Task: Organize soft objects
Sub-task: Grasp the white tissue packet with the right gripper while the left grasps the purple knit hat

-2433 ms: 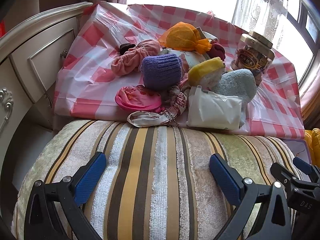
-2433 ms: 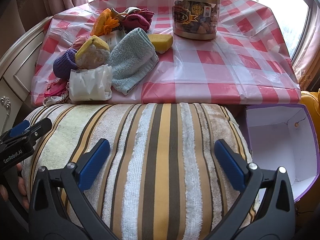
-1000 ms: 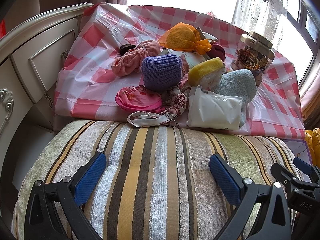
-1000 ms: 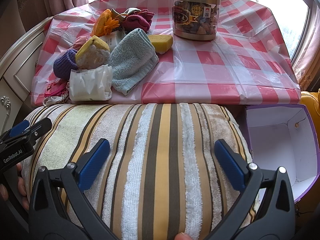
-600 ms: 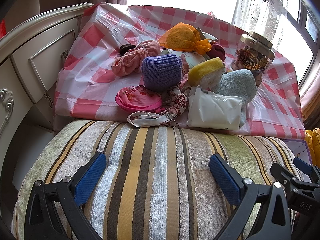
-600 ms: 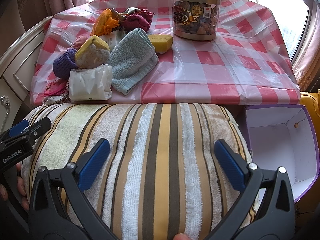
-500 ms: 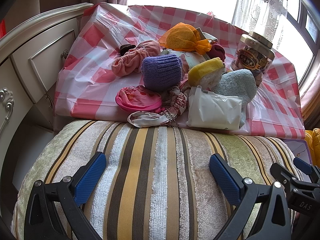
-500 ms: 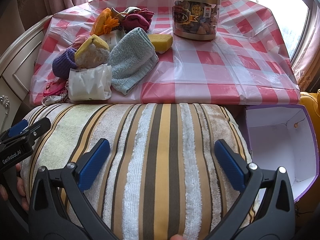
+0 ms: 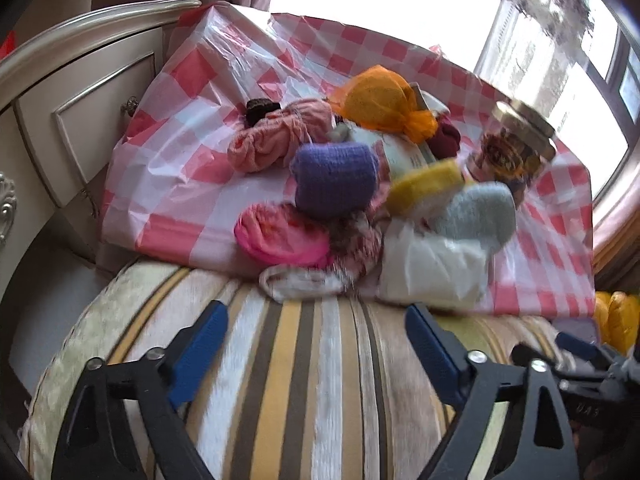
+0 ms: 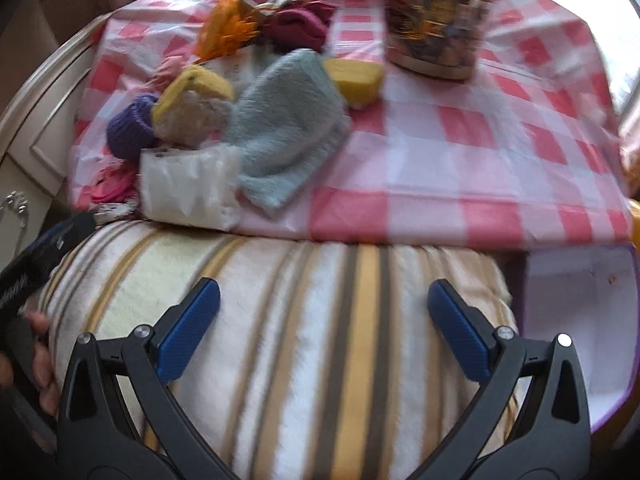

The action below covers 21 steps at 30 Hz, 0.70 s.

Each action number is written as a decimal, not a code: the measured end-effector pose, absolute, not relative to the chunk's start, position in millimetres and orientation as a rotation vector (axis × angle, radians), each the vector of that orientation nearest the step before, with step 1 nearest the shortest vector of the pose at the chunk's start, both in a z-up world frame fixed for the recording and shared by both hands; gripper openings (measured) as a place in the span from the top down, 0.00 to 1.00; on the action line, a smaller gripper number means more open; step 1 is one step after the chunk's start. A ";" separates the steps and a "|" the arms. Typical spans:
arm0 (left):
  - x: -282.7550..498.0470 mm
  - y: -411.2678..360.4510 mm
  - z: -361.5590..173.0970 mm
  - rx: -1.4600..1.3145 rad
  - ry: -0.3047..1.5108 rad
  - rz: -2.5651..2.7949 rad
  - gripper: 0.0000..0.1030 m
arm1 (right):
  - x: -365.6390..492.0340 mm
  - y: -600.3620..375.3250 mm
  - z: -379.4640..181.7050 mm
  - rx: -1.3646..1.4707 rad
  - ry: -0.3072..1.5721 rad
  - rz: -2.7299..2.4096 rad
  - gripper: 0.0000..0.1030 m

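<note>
A pile of soft things lies on the checked tablecloth (image 9: 176, 168): a purple knit roll (image 9: 334, 178), a pink pouch (image 9: 280, 238), an orange mesh bundle (image 9: 374, 100), a light blue towel (image 10: 286, 128), a white plastic pack (image 10: 190, 186) and a yellow sponge (image 10: 356, 78). My left gripper (image 9: 316, 340) and right gripper (image 10: 324, 320) are both open, side by side over a striped cushion (image 10: 320, 340) in front of the table. Neither holds anything.
A glass jar with a gold lid (image 10: 436, 20) stands at the back right of the table. An open purple box (image 10: 580, 320) stands to the right of the cushion. A cream cabinet (image 9: 60, 92) stands on the left.
Both grippers have moved forward and up toward the table after holding still; the view is now blurred by the motion. Both stay open.
</note>
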State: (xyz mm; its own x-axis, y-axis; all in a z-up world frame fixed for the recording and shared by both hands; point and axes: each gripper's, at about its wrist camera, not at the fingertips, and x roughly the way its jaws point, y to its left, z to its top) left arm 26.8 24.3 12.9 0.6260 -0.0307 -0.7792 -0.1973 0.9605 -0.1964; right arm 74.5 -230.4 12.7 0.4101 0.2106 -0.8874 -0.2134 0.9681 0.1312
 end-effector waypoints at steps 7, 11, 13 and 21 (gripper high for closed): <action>72.9 35.1 27.3 -0.309 0.842 0.095 0.17 | 90.9 -194.2 22.3 -0.038 1.066 0.380 0.00; 109.5 45.3 23.5 -0.374 0.847 0.086 0.17 | 106.6 -169.6 20.1 -0.059 1.066 0.418 0.00; 125.6 47.7 16.2 -0.402 0.871 0.073 0.17 | 111.2 -162.3 18.1 -0.062 1.073 0.414 0.00; 144.8 48.5 -5.6 -0.453 0.914 0.032 0.39 | 134.7 -139.4 3.1 -0.041 1.100 0.446 0.17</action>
State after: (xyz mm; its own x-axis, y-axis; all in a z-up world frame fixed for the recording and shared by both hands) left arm 144.8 48.5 -5.6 0.6171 -0.1625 -0.7699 -0.2168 0.9055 -0.3649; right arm 134.7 -139.4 3.1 0.3750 0.3282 -0.8670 -0.3682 0.9110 0.1856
